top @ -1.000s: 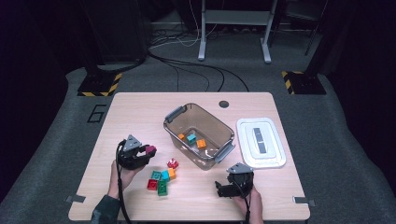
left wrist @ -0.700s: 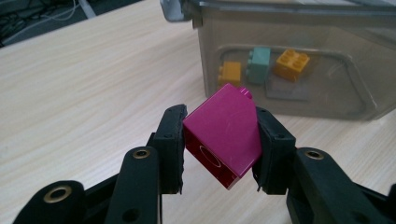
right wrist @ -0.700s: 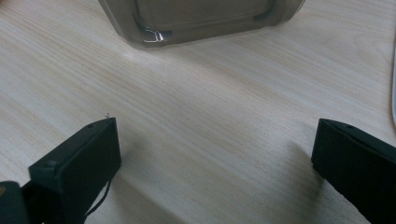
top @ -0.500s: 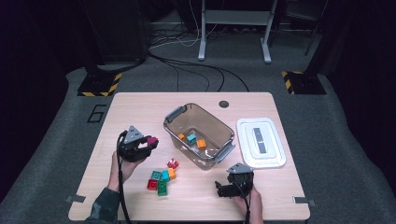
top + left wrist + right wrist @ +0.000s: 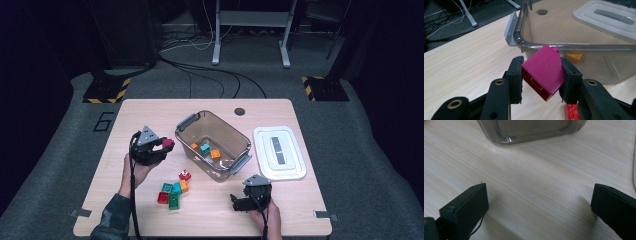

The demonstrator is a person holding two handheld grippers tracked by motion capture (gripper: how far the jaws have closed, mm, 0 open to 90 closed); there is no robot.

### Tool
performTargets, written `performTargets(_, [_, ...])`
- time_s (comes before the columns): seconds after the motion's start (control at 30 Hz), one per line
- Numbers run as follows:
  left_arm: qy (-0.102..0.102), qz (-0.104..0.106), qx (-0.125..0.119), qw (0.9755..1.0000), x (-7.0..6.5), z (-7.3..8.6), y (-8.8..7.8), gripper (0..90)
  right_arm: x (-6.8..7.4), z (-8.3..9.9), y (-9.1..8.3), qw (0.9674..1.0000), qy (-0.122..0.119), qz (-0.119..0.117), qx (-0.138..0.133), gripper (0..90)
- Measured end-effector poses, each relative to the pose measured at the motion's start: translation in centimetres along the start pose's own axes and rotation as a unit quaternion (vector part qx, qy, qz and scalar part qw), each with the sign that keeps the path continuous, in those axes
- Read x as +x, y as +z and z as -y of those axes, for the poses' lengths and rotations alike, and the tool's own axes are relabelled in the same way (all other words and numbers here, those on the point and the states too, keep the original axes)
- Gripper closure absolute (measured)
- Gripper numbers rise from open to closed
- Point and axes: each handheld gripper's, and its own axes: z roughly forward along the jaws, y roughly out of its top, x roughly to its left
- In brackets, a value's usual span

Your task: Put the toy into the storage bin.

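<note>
Landmark: clear bin (image 5: 212, 145) at centre of counter (image 5: 120, 120).
Left tongs (image 5: 161, 148): just left of bin, above counter; clamped on magenta block (image 5: 543, 71), held tilted between both pads.
Magenta block: level with bin's near rim, outside the wall.
Right tongs (image 5: 539, 202): near bin's front right corner, low over bare counter; spread wide, nothing between.
Loose blocks (image 5: 172, 191): on counter, in front of bin.
Bin contents: three blocks (image 5: 205, 148).
Lid (image 5: 278, 151): flat, just right of bin.
</note>
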Motion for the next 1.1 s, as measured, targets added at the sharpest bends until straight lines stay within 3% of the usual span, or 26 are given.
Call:
performTargets(0.6, [0.027, -0.003, -0.019, 0.9994, 0.0, -3.8, 0.2, 59.3, 0.0, 0.0, 0.0, 1.0000, 0.002, 0.000, 0.000, 0.4])
performTargets(1.1, [0.030, 0.002, -0.034, 0.9990, -0.4, -6.5, 2.3, 59.3, 0.0, 0.0, 0.0, 1.0000, 0.000, 0.000, 0.000, 0.4])
